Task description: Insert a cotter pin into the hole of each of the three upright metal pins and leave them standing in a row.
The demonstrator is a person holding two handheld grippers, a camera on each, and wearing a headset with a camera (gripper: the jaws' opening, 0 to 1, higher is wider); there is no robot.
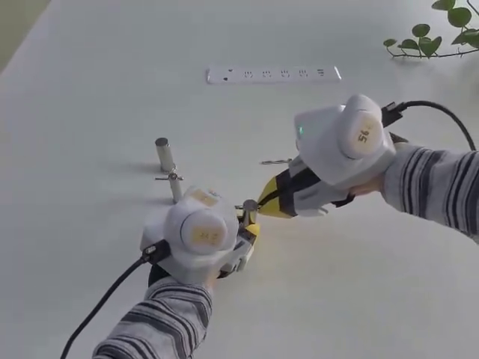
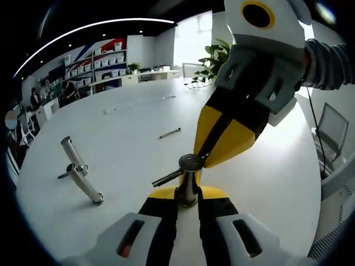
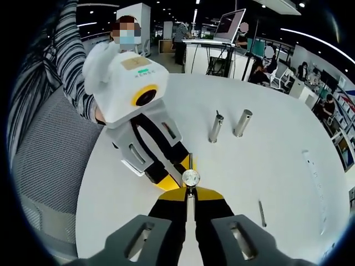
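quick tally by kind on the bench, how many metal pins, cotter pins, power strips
metal pins: 3, two standing, one in the left gripper
cotter pins: 3, one loose, one through a standing pin, one at the right gripper
power strip: 1
total: 7

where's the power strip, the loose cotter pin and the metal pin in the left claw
power strip (image 1: 273, 73), head view, middle of its top face
loose cotter pin (image 2: 170, 133), left gripper view, middle of its length
metal pin (image 2: 188, 185), left gripper view, shaft just below its head
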